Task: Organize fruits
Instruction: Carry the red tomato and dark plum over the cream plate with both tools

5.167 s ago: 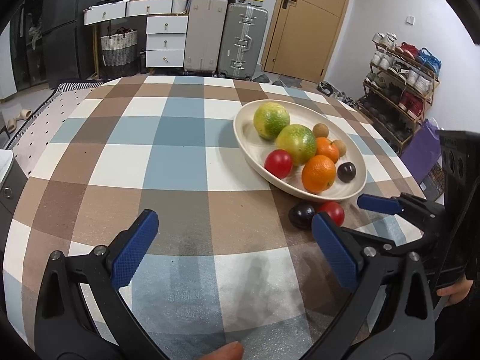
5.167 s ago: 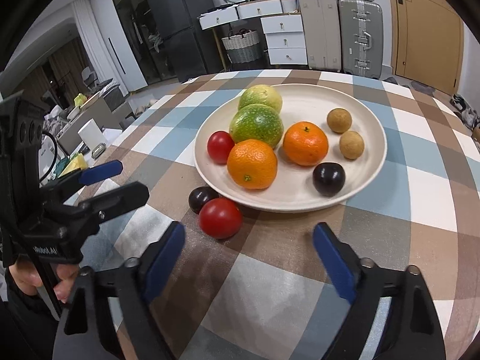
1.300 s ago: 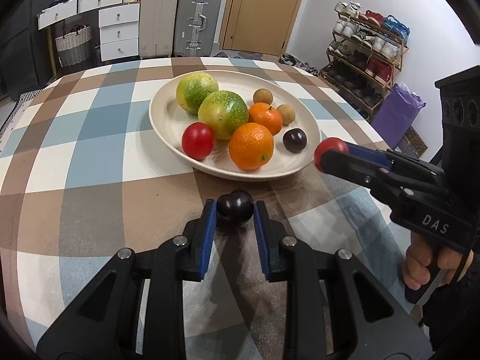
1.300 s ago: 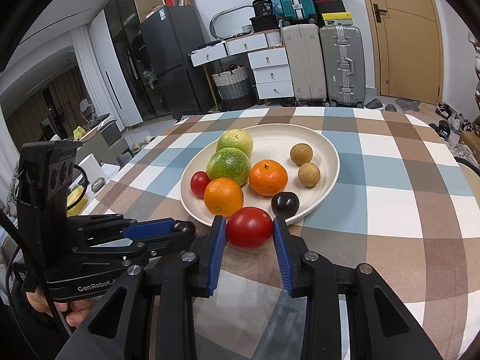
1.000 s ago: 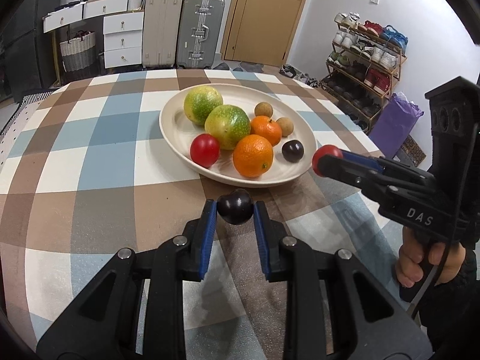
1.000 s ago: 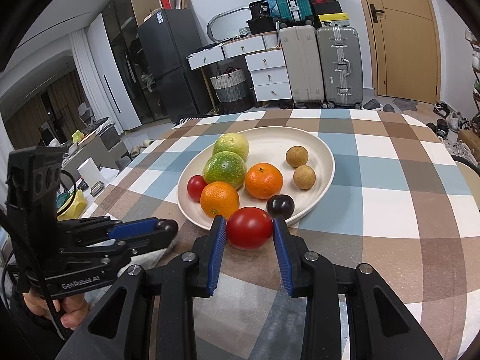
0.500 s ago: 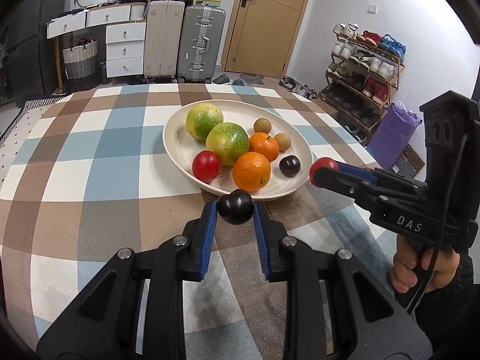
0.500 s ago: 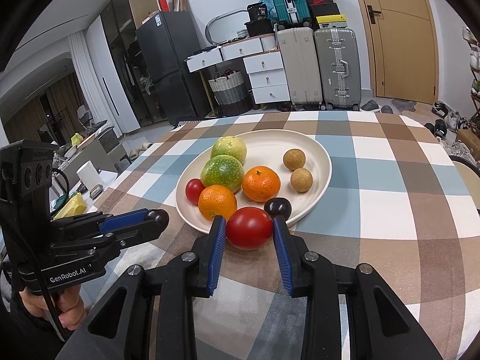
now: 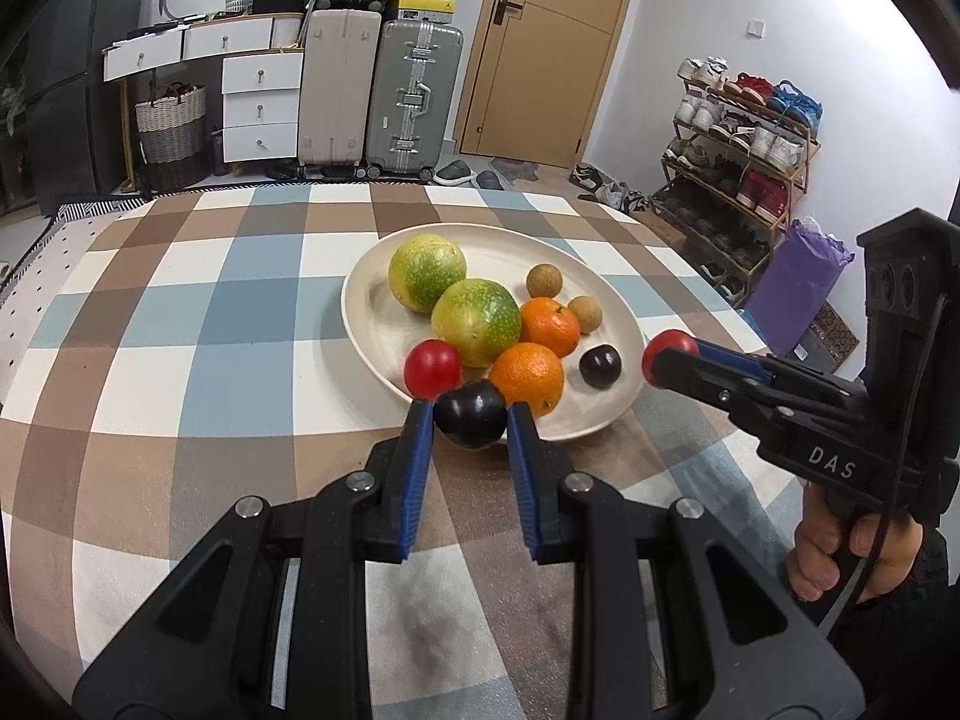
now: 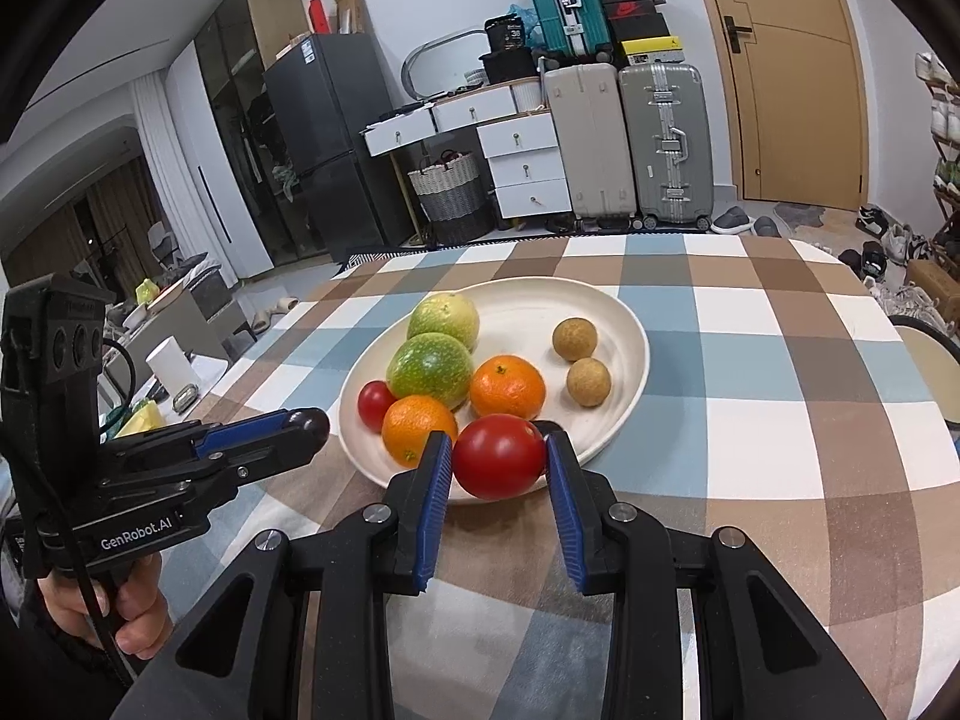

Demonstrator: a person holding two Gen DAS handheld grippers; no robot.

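My left gripper (image 9: 470, 420) is shut on a dark plum (image 9: 470, 422), held above the near rim of the cream plate (image 9: 372, 324). My right gripper (image 10: 497, 455) is shut on a red tomato (image 10: 498, 456), also raised over the plate's near edge (image 10: 630, 408). The plate holds two green citrus fruits (image 9: 477, 321), two oranges (image 9: 528, 377), a small tomato (image 9: 433, 367), a second dark plum (image 9: 600, 365) and two brown longans (image 9: 544, 280). In the left wrist view the right gripper (image 9: 669, 360) shows at the right with the tomato at its tip.
A checked cloth (image 9: 198, 324) covers the round table. Suitcases (image 9: 414, 99), white drawers (image 9: 261, 105) and a door stand beyond it, with a shoe rack (image 9: 738, 144) at the right. A hand (image 9: 852, 552) grips the right tool's handle.
Both grippers, each with its fruit, have risen a little over the last second, so the plate looks smaller and farther below. The grips have not changed.
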